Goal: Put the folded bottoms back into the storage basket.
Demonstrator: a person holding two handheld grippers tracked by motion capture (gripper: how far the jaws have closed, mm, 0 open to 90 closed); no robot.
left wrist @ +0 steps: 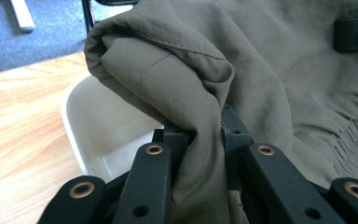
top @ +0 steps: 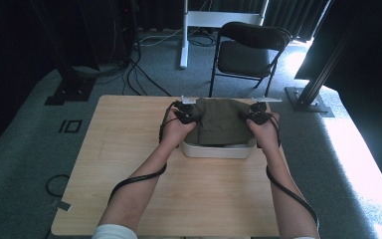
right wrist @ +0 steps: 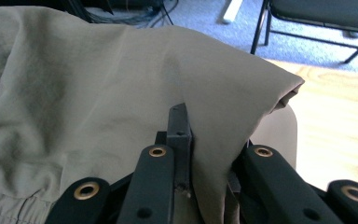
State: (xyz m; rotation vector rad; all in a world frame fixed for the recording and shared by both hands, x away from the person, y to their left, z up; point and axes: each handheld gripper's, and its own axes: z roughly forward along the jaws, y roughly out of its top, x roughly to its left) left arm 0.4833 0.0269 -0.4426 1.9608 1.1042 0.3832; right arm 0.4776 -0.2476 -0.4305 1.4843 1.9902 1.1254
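Garment [top: 220,121], olive-green cloth, was pinched at both ends: left gripper [left wrist: 204,133] had its jaws clamped on a bunched fold w/ a stitched hem, fabric squeezed between the pads and spilling down twd the camera. Right gripper [right wrist: 205,135] was likewise clamped on a smooth fold, cloth draped over the near jaw and hiding most of the gap.

From the high view, garment sat spread betw. the two grippers, over a white tub [top: 218,149] at approx. table centre, slightly twd 12 o'clock. Cloth covered nearly all of the tub's opening; whether it touched the tub's floor couldn't be told. In the left gripper view the tub's white inner wall showed at 8 o'clock of the jaws, just under the fold.

Around: wooden table [top: 129,164] bare at 9 o'clock and 6 o'clock of the tub. Black folding chair [top: 248,50] stood on the grey carpet at 12 o'clock beyond the table edge, a white stand leg [top: 184,35] at 11 o'clock, cables on the floor nearby. Nothing lay betw. grippers and tub except the cloth itself.

Pose: left hand [top: 176,130] at 9 o'clock of the tub, right hand [top: 263,130] at 3 o'clock, both forearms coming in from 6 o'clock, roughly mirrored, grippers pointing fwd. Black cables trailed back along each forearm.
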